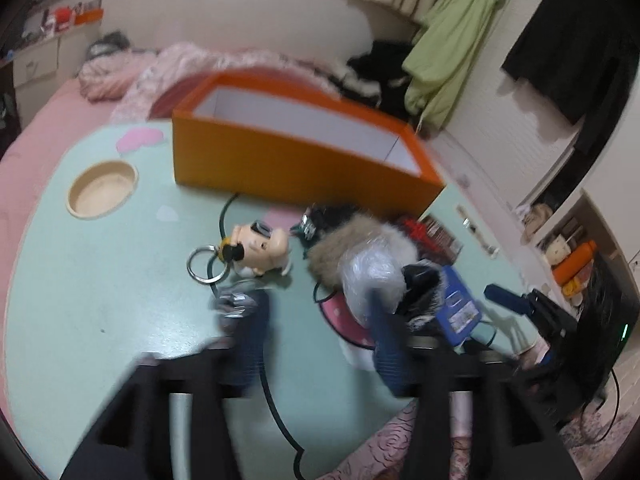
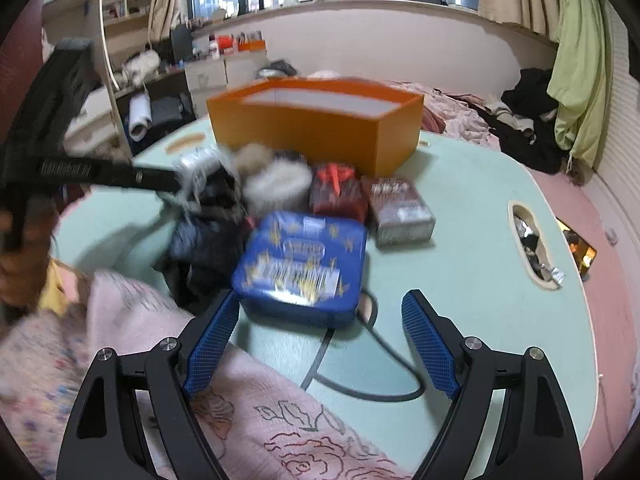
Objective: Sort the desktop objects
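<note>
The orange box stands open at the far side of the mint table, with a heap of small things just in front of it: a blue tin, a red packet, a grey-brown box, a fur ball and a doll-head keychain with a ring. The right gripper is spread wide and holds nothing, its fingers just short of the tin. The left gripper is blurred; its fingers stand apart, one at a clear bag on the heap, but whether it grips anything I cannot tell. A wooden dish sits in the table. Behind lie a pink bed, a green garment and windows.
</note>
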